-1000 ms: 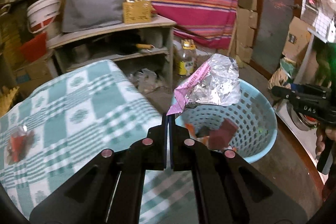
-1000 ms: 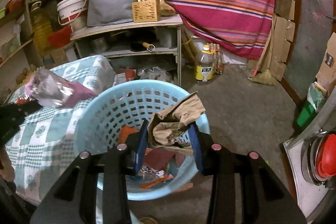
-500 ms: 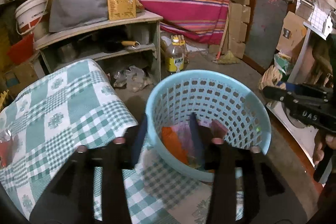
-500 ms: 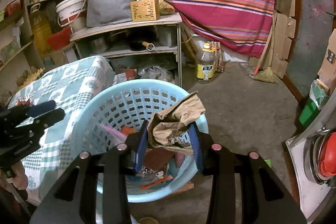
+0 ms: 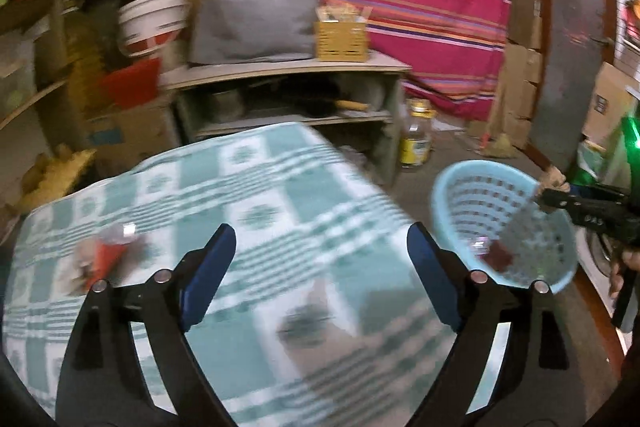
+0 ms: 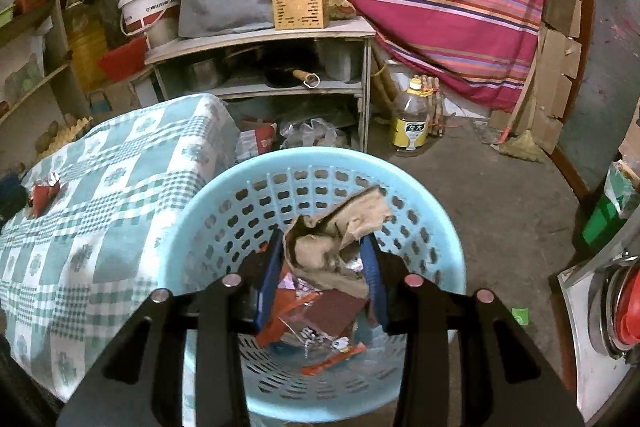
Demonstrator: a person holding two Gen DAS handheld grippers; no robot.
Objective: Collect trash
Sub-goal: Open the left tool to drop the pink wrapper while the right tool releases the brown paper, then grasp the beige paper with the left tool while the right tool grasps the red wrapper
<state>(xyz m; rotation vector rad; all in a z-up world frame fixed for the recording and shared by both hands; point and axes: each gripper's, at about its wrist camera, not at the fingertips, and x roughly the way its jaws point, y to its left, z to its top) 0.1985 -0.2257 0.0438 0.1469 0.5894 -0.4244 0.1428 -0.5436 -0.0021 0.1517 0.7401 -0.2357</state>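
The right gripper (image 6: 322, 267) hangs right over the light-blue laundry basket (image 6: 188, 223), its blue fingers (image 6: 269, 275) clenched on a crumpled brown paper bag (image 6: 336, 247). That wad sits directly above the pile already inside: red wrappers, a dark red packet, bits of foil. Nice position, well inside the rim.

Over on the left, the left gripper (image 5: 318, 267) is above the desk with the green checked cloth (image 5: 256, 195), and its fingers (image 5: 208, 271) are opening wide with nothing between them. Empty, ready for more.

And there is more. A red wrapper with clear plastic around it (image 5: 108, 255) lies on the cloth at the far left, blurred in the left wrist view but plain in the right wrist view (image 6: 42, 193). It lies left of the left gripper's open fingers.

For the step in hand, the drop looks simple: let the fingers part while the paper bag is centred over the basket, not near the near rim, since crumpled paper can spring sideways or cling to a pad. A clean, full release should do it. Then the left side probably wants to swing toward that red wrapper, coming down with a finger on either side of it so the thin plastic does not slide away on the cloth.
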